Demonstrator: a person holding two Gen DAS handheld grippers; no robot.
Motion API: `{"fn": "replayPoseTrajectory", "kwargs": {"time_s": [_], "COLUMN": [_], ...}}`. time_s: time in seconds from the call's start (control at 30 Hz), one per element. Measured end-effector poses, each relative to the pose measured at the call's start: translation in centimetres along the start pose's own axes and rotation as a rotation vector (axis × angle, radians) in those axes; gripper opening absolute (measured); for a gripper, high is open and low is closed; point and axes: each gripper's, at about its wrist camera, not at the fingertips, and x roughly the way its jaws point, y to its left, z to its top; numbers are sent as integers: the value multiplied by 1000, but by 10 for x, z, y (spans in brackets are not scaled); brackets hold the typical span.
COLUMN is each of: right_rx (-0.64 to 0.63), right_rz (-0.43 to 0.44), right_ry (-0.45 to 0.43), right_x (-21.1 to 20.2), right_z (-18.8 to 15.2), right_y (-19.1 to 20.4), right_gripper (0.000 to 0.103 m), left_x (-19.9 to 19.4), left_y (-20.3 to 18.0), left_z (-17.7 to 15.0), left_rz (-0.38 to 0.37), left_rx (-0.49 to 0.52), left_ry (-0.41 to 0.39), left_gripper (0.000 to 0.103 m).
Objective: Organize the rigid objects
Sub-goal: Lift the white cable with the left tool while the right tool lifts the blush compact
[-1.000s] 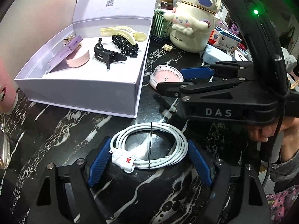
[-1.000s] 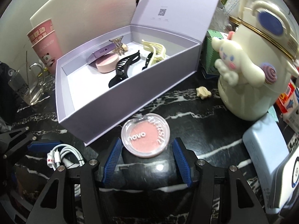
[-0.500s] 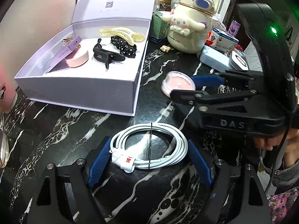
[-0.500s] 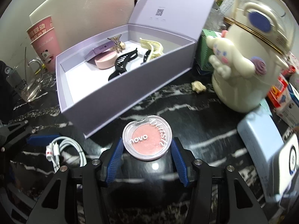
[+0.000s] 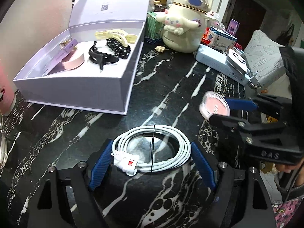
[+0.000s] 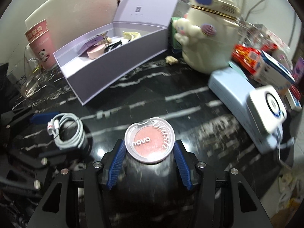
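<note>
A round pink blush compact (image 6: 150, 142) with a clear lid sits between the blue pads of my right gripper (image 6: 149, 144), which is shut on it. In the left wrist view the compact (image 5: 210, 104) hangs above the table at the right, held by the right gripper (image 5: 219, 109). My left gripper (image 5: 151, 146) is shut on a coil of white cable (image 5: 182, 148), with a pad at each side of the coil. The open lilac box (image 5: 76, 93) stands at the back left. It holds hair clips (image 5: 102, 57), a pink case and a scrunchie.
A cream character jug (image 5: 182, 28) stands behind the black marble table (image 5: 161, 95). A light blue case (image 5: 214, 60), a white device (image 5: 237, 60) and small cartons (image 5: 222, 39) crowd the back right. A pink paper cup (image 6: 40, 47) and a glass mug (image 6: 28, 81) stand left of the box.
My right gripper has carried the blush compact to the right, away from the lilac box. The left gripper and the cable coil have stayed where they were.
</note>
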Motion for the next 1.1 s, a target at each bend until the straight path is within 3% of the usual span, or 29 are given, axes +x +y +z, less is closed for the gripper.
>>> {"fn": "replayPoseTrajectory", "kwargs": {"time_s": [0.43,0.57,0.63,0.83,0.93,1.1], "right_rx": [46,52,59,51,30,29], "right_rz": [-22,-25,-21,-45,-64,-60], "right_ry": [-8,-17,-23,-42,-52,-58], "right_x": [-23,-21,-21,-18,-18,-17], "right_z": [-36,-35,-34,-32,-33,-33], "right_y": [-1,-2,-3,-1,2,1], "right_gripper": [53,66,67,67,56,56], "left_x": [0,0,1,2,2,3], "left_y": [-18,-19,-19,-21,-22,-22], "left_z": [-3,-3,-3,-3,-3,-2], "left_rz": [3,3,5,18,23,22], "left_rx": [37,36,38,52,61,63], "left_ry": [2,3,3,2,4,9], "left_gripper": [82,82,82,82,82,82]}}
